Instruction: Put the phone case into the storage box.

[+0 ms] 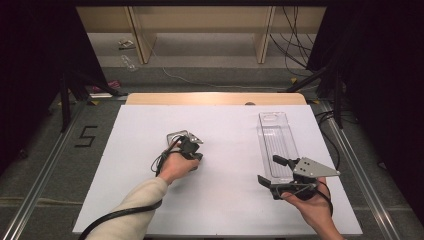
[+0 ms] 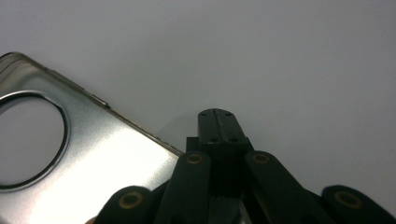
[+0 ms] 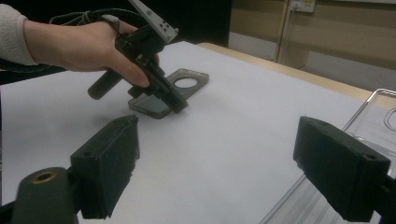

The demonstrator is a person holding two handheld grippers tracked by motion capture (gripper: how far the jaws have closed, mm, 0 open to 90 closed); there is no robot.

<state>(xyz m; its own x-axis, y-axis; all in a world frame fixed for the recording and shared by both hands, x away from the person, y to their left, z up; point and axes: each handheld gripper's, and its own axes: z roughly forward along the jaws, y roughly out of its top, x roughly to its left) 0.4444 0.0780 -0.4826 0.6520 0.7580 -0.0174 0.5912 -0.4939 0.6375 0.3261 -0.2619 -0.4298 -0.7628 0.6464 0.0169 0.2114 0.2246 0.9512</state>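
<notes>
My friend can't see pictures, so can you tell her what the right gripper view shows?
Across a white table, a hand holds the left gripper, its shut tip down beside a clear phone case with a round hole. Up close, the right gripper has its two black jaws wide apart, with a clear plastic tray at the right edge.

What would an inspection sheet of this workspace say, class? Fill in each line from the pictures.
Surface: white board on a wooden table.
Job's things: translucent phone case with a round camera hole, lying flat; clear plastic tray at the right.
Clutter: nothing seen on the board.
Grippers: left gripper shut, its tips beside the case's edge; right gripper open, at the tray's near end.
Cables: black cable trailing along the left forearm; more on the floor behind.
Surroundings: grey floor, a marked 5, wooden panels beyond.
</notes>
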